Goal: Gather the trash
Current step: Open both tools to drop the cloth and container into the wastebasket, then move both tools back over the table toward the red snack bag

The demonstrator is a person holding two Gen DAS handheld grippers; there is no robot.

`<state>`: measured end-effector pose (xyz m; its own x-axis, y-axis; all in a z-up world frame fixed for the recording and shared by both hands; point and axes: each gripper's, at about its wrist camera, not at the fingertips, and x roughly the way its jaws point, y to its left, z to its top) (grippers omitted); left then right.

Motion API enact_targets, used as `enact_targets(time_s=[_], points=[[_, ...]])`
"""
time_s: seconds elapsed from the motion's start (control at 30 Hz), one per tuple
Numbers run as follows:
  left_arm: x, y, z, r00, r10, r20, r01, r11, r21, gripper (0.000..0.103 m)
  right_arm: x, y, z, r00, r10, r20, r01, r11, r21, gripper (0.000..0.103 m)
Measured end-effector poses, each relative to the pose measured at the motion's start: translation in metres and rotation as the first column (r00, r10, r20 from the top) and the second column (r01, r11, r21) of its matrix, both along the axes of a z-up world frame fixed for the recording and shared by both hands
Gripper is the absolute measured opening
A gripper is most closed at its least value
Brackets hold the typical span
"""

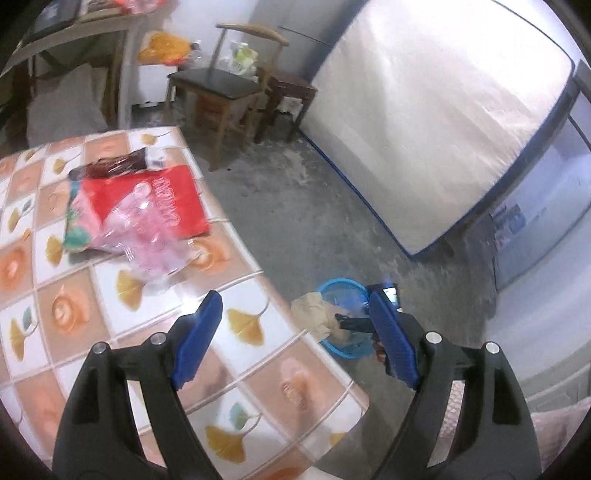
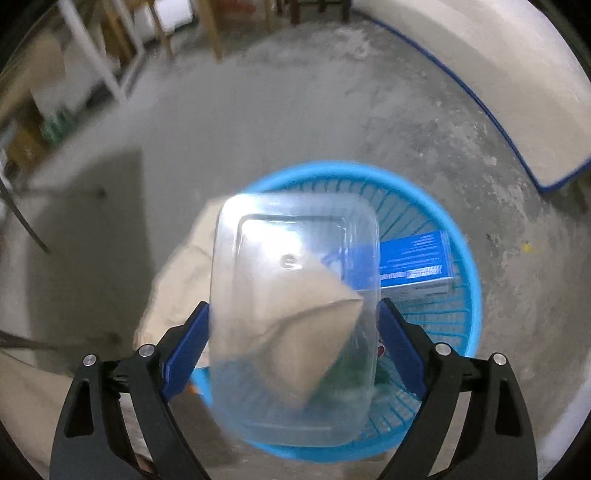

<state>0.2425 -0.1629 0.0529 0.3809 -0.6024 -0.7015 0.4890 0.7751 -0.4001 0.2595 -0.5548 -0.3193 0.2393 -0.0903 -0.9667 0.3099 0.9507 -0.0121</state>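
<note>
My left gripper stands open and empty above the near corner of the tiled-pattern table. Further back on the table lie a red packet, a clear pink bag and a dark wrapper. Beside the table, on the floor, stands a blue basket. My right gripper points down over that basket. A clear plastic container sits between its wide-spread fingers, blurred and seemingly loose. Crumpled brown paper hangs over the basket's rim, and a blue box lies inside.
A wooden chair and a dark stool stand beyond the table. A wrapped mattress leans at the right. Bare concrete floor lies between the table, the basket and the mattress. A cluttered desk fills the far left.
</note>
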Motion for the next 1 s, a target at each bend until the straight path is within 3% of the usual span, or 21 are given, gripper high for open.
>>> enact_targets(time_s=[0.07,0.13,0.43,0.5,0.57,0.67,0.87,1.0], points=[[0.0,0.012,-0.005,1.0,0.024,-0.019,-0.024,1.0,-0.007,0.078,0.007,0.007,-0.015,0.998,0.021,-0.058,-0.023,0.999,-0.039,0.087],[0.0,0.021,-0.006,0.999,0.041,-0.027,-0.042,0.999,-0.015,0.078,0.008,0.008,-0.014,0.998,0.013,-0.06,-0.016,0.998,-0.059,0.087],[0.0,0.059,-0.014,0.995,0.09,-0.036,-0.093,0.993,-0.072,0.078,-0.026,-0.005,0.068,0.988,-0.05,0.144,0.051,0.999,-0.001,0.086],[0.0,0.064,-0.017,0.995,0.095,-0.035,-0.098,0.992,-0.077,0.078,-0.028,-0.006,0.064,0.989,-0.073,0.132,0.073,0.997,0.003,0.073],[-0.002,0.071,-0.017,0.995,0.099,-0.031,-0.101,0.992,-0.081,0.078,-0.023,-0.008,0.049,0.993,-0.091,0.076,0.091,0.996,-0.003,0.047],[-0.005,0.081,-0.017,0.994,0.106,-0.021,-0.107,0.991,-0.084,0.078,-0.011,-0.01,0.011,0.993,-0.119,-0.027,0.12,0.992,0.028,0.029],[-0.005,0.106,-0.022,0.989,0.146,-0.038,-0.149,0.984,-0.096,0.078,0.004,0.006,-0.008,0.994,-0.078,-0.082,0.072,0.995,-0.073,0.029],[-0.006,0.125,-0.027,0.982,0.186,-0.043,-0.19,0.977,-0.101,0.078,0.001,0.0,-0.002,0.99,-0.093,-0.102,0.087,0.994,-0.061,0.029]])
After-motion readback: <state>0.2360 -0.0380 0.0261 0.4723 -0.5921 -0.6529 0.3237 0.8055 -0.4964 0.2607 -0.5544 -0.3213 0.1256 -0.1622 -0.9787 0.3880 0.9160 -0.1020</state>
